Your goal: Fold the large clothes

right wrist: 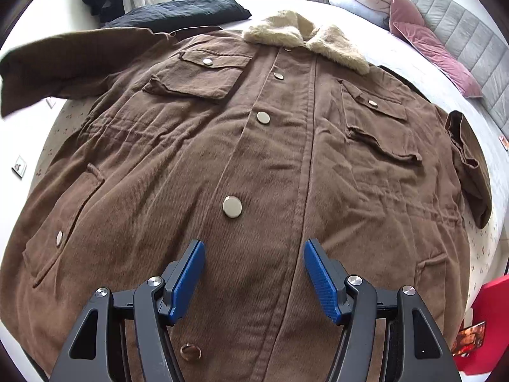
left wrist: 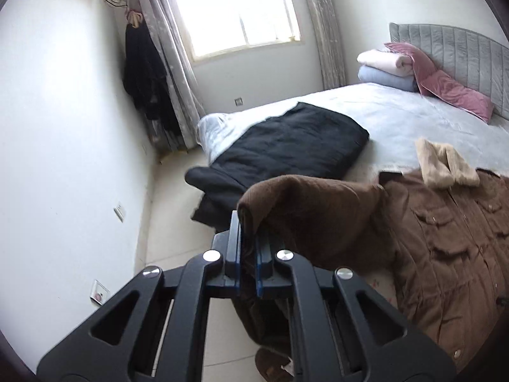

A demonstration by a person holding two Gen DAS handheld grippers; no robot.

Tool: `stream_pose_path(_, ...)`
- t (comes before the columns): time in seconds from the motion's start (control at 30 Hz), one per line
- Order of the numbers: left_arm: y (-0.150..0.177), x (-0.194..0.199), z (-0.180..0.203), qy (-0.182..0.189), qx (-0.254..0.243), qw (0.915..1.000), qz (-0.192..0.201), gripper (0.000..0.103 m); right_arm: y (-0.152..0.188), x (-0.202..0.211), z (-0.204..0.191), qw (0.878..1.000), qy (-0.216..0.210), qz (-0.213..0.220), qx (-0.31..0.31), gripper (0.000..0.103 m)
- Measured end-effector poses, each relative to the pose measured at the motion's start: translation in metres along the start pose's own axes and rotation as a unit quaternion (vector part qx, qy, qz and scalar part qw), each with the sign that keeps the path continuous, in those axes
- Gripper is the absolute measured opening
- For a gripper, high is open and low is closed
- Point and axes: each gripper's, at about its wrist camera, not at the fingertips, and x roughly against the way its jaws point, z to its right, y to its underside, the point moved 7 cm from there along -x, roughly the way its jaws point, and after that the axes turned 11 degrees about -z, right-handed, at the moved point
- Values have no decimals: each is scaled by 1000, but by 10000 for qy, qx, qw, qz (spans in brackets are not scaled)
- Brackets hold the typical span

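A large brown corduroy coat [right wrist: 254,159] with a cream fur collar [right wrist: 305,36] lies front up, buttoned, spread across the bed. My left gripper [left wrist: 249,222] is shut on the cuff of the coat's left sleeve [left wrist: 318,210] and holds it lifted off the bed's edge, over the floor. That sleeve shows stretched out at the far left in the right wrist view [right wrist: 63,63]. My right gripper [right wrist: 254,248] is open and empty, hovering just above the coat's lower front near the button placket. The other sleeve [right wrist: 467,165] lies along the coat's right side.
A folded black garment [left wrist: 286,146] lies on the bed beyond the coat, partly hanging off the edge. Pink pillows [left wrist: 445,86] and folded blankets [left wrist: 385,70] sit by the grey headboard [left wrist: 461,54]. A white wall is on the left, a window with curtains behind. A red box [right wrist: 490,312] is at the right.
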Motion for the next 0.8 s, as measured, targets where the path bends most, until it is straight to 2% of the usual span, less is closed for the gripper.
stream_pose_path(0.03, -14, -4, -11, -131, -25, 9999, 0, 8, -3, -1, -1, 10000, -5, 2, -11, 66)
stream_pose_path(0.13, -50, -37, -45, -843, -20, 9963, -157, 8, -11, -3, -6, 10000, -36, -3, 26, 66)
stream_pose_path(0.23, -54, -85, -68, -1207, 68, 9911, -564, 8, -15, -5, -11, 9999, -28, -7, 130, 66)
stream_pose_path(0.3, -41, -133, -78, -1454, 21, 9843, -997, 11, -16, -7, -12, 9998, 4, -13, 173, 66)
stream_pose_path(0.33, -30, -160, -82, -1698, -12, 9771, -1281, 10, -16, -7, -11, 9998, 1, -24, 182, 66)
stream_pose_path(0.4, -6, -191, -102, -2653, 3, 9511, -1579, 8, -16, -7, -8, 9999, 17, -32, 161, 66)
stream_pose_path(0.43, 0, -194, -107, -2689, 74, 9496, -1610, 9, -15, -6, -6, 9999, 40, -34, 164, 66)
stream_pose_path(0.47, 6, -195, -109, -2496, 192, 9545, -1619, 11, -14, -4, -3, 9998, 56, -19, 175, 66)
stream_pose_path(0.5, 12, -194, -107, -2238, 285, 9603, -1641, 20, -13, -1, 0, 9998, 45, -2, 178, 67)
stream_pose_path(0.53, 16, -190, -102, -2074, 320, 9638, -1644, 35, -13, 0, 5, 9999, 44, -9, 156, 68)
stream_pose_path(0.57, 17, -186, -94, -1949, 300, 9670, -1612, 45, -13, 1, 9, 9999, 76, -24, 122, 69)
stream_pose_path(0.6, 17, -180, -83, -1784, 240, 9713, -1556, 58, -14, 2, 15, 9999, 139, -43, 70, 69)
stream_pose_path(0.63, 18, -172, -71, -1574, 156, 9763, -1479, 66, -15, 3, 21, 9997, 224, -61, 14, 69)
stream_pose_path(0.7, 20, -153, -42, -1122, -12, 9840, -1385, 72, -16, 9, 29, 9996, 294, -26, -55, 69)
stream_pose_path(0.8, 26, -131, 15, -375, -244, 9874, -1516, 81, -15, 20, 36, 9995, 304, 72, -63, 70)
